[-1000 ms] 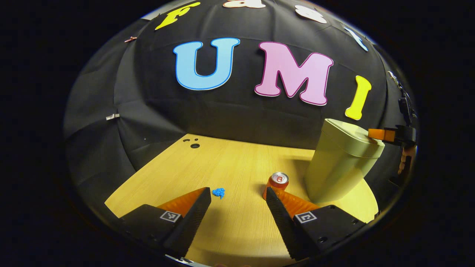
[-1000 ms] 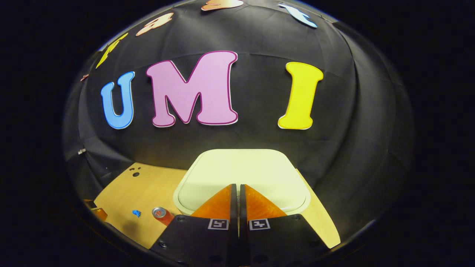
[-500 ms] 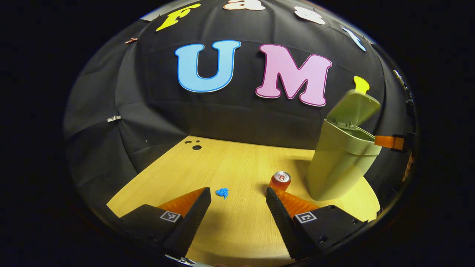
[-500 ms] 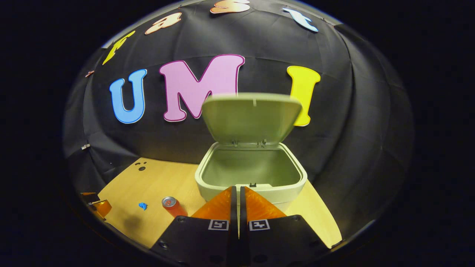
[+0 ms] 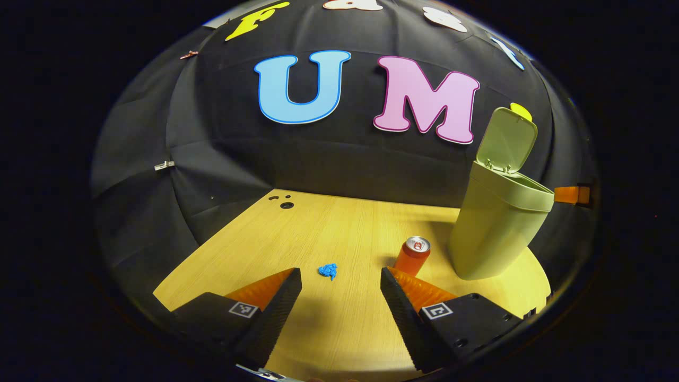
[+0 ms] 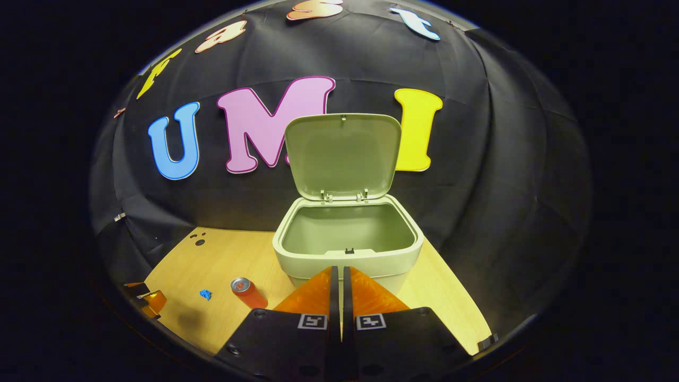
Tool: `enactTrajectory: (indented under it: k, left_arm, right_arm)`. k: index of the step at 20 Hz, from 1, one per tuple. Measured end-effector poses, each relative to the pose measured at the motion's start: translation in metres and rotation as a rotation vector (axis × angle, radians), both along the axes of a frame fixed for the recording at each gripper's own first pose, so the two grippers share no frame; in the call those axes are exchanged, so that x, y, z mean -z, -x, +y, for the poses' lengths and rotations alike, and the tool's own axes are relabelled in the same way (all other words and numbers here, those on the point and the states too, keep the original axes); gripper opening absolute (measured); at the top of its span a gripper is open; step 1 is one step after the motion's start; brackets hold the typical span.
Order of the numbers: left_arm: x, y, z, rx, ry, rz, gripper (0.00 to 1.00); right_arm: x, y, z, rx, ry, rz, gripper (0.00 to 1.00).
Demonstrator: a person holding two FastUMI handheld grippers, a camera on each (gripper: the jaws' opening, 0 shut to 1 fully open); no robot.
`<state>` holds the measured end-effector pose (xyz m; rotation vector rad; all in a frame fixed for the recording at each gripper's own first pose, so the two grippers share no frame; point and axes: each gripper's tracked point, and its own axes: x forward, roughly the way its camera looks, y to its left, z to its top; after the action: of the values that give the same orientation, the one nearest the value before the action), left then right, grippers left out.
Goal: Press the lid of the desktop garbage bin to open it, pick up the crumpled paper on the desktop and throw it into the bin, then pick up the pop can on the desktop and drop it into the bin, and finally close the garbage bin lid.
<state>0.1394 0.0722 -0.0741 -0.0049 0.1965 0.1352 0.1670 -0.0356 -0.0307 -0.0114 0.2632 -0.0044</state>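
The pale green desktop bin (image 6: 347, 254) stands on the wooden table (image 5: 318, 233) with its lid (image 6: 344, 156) raised upright; the right hand-held gripper (image 6: 339, 276) is pinched narrow and empty just before its rim; the left hand-held gripper (image 5: 340, 281) is spread wide above the table, crumpled blue paper (image 5: 328, 271) and upright orange pop can (image 5: 412, 254) ahead.

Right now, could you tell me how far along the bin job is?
Done: the bin lid stands open. In hand: nothing; the left tongs are open above the table near the blue crumpled paper, and the right tongs are shut in front of the bin. Left: bin the paper, then the pop can, and close the lid.
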Motion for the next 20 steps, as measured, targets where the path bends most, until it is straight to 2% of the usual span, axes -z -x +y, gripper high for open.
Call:
enactTrajectory:
  k: [4,7,12,13,18,20]
  left_arm:
    - [0.018,-0.015,0.011,0.014,-0.030,0.017,0.96]
    - [0.026,-0.030,0.015,0.043,-0.006,0.030,0.96]
    - [0.038,-0.072,0.033,0.041,-0.024,0.054,0.96]
    - [0.041,-0.082,0.036,0.042,-0.016,0.062,0.96]
    - [0.073,-0.124,0.043,0.033,0.001,0.137,0.96]
    - [0.082,-0.137,0.045,0.023,0.002,0.157,0.96]
  right_arm:
    - [0.012,0.007,0.008,-0.025,-0.005,0.048,0.05]
    - [0.016,0.013,0.015,-0.048,0.001,0.061,0.05]
    - [0.032,0.021,0.016,-0.055,0.015,0.111,0.06]
    - [0.035,0.024,0.018,-0.063,0.010,0.123,0.09]
    - [0.050,0.034,0.011,-0.055,0.007,0.170,0.77]
    - [0.055,0.038,0.003,-0.032,0.002,0.181,0.92]
